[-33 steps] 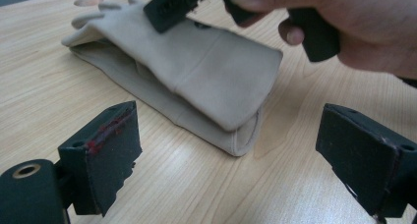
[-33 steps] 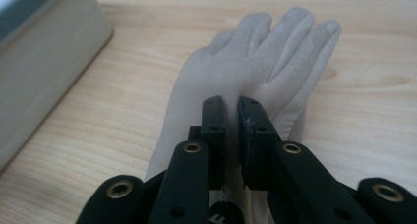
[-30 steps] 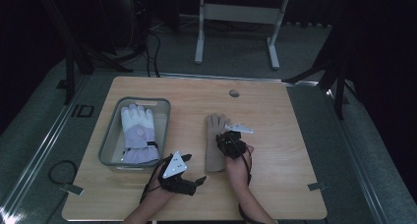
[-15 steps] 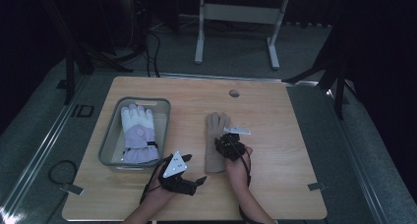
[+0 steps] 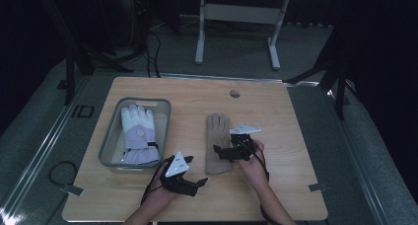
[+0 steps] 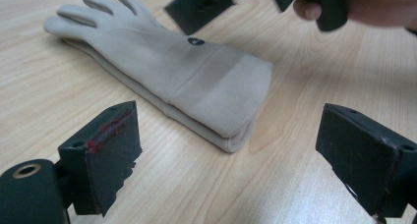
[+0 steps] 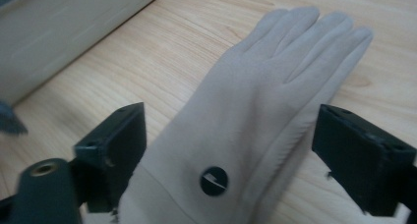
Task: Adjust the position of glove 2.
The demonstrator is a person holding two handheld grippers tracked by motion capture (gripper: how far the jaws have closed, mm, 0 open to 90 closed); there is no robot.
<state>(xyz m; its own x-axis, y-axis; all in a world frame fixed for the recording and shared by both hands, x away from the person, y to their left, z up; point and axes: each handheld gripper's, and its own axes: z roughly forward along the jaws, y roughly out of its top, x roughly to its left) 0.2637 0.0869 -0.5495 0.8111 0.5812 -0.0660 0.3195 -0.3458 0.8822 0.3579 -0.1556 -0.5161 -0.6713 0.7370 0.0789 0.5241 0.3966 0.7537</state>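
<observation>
In the high view, a flat beige suede-like glove [image 5: 218,142] is seen lying on the light wooden desk [image 5: 286,111], fingers pointing away from the person and cuff towards them, just to the right of a grey rectangular plastic bin [image 5: 109,136]; in that bin a padded white and lilac winter glove [image 5: 138,134] is laid, well apart from the beige one; the right tongs [image 5: 223,153] are held over the cuff end of the beige glove, their grey three-cornered plate uppermost, while the left tongs [image 5: 198,183] are held low near the desk's front edge, just short of the cuff; a small round grey disc [image 5: 234,93] is set in the desk near its far side. In the left gripper view, the left tongs [image 6: 236,155] are shown spread wide with nothing between the pads; the beige glove [image 6: 162,71] is seen just ahead of them, its folded cuff nearest, a small dark round emblem [image 6: 196,41] on its back, and the right tongs [image 6: 231,5] are seen above it. In the right gripper view, the right tongs [image 7: 231,160] are shown standing wide apart, having just been opening; the beige glove [image 7: 255,111] lies between and beneath the jaws but is not pressed by either pad; the wall of the grey bin [image 7: 59,27] is seen at the upper left.
</observation>
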